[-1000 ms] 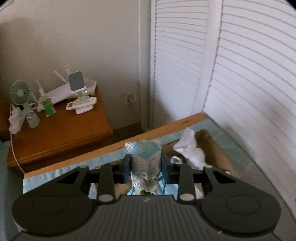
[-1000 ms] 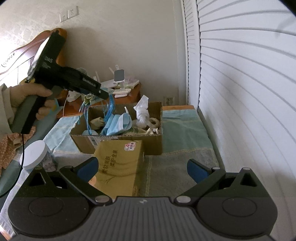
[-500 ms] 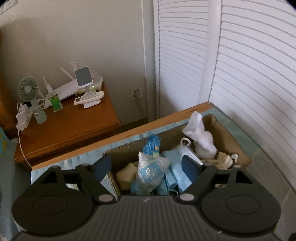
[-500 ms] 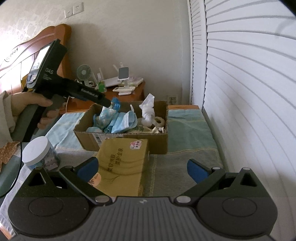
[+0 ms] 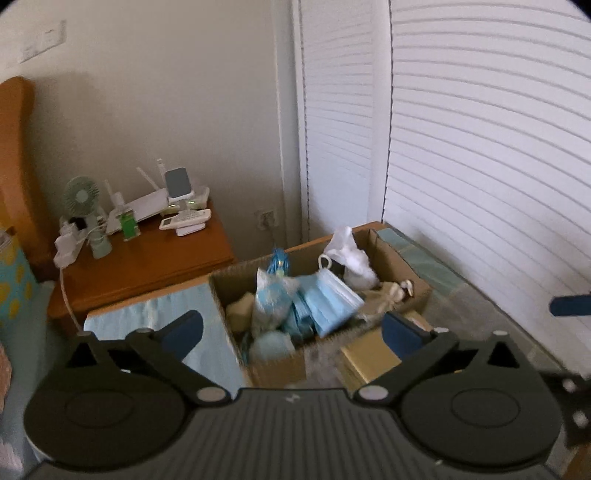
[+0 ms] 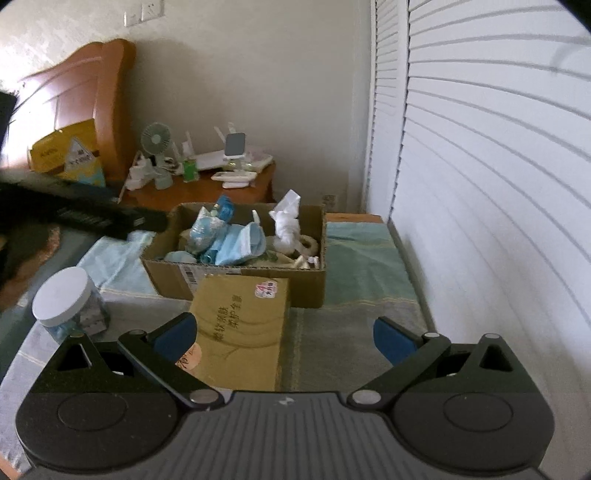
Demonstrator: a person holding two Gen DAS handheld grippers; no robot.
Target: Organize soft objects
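The left gripper [image 5: 291, 328], its jaws just opened and empty, hangs over a cardboard box [image 6: 310, 284] of face masks [image 6: 240, 243] at the bed's far edge, while the right gripper [image 6: 284, 338] stands spread above a tissue pack [image 6: 240, 325].

Cream, lightly textured wall [image 6: 240, 74] formed the back of the room, with a white switch plate [image 6: 144, 13] high on it and a wall socket [image 5: 266, 218] low near the corner. White louvred panels [image 6: 498, 166] ran along the right side, bright with daylight. A wooden bedside cabinet [image 5: 147, 258] stood against the wall, carrying a small green fan [image 5: 81, 194], a white router [image 5: 147, 203] with raised antennas, and a white handset [image 5: 184, 219]. A curved wooden headboard [image 6: 81, 92] rose to the left of it. The bed surface was covered with a teal-and-grey cloth [image 6: 362, 266]. Left side was dimmer than the right.
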